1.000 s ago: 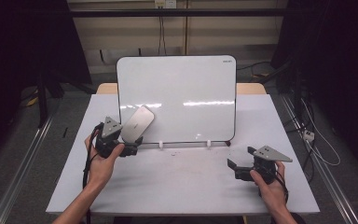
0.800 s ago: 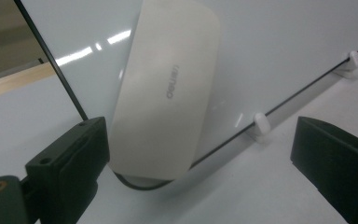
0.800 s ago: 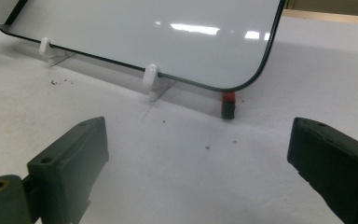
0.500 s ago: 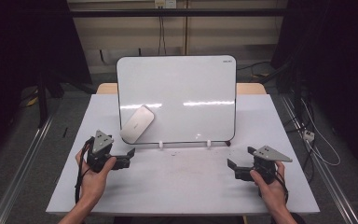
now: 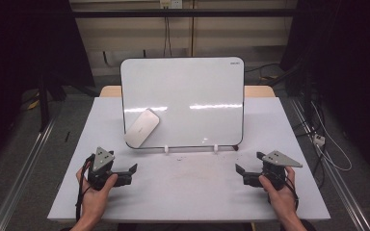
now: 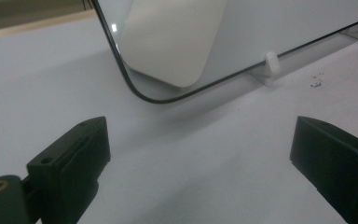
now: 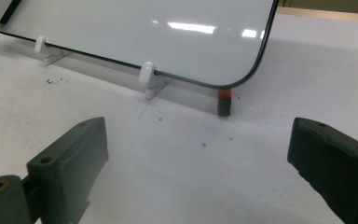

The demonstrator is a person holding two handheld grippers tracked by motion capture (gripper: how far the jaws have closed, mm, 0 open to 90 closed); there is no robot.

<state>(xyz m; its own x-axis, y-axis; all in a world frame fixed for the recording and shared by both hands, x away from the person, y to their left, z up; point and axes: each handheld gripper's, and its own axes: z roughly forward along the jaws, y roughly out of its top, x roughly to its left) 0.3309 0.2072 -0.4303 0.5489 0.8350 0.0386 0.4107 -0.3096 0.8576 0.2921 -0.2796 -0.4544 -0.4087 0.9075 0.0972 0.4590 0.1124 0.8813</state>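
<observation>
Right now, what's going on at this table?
A person sits at a white table with a gripper in each hand. The left gripper and right gripper both rest on the table, jaws open, holding nothing. A whiteboard stands propped on small white clips at the far side. A pale eraser sticks to the board's lower left corner, apart from the left gripper. A small red-and-black block sits by the board's other lower corner.

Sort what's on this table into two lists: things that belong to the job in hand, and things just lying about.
Belongs to the job:
- eraser, stuck on the whiteboard
- whiteboard, propped upright
- left gripper, open
- right gripper, open

Just lying about:
- small red-and-black piece by the board's corner
- dark crumbs on the table
</observation>
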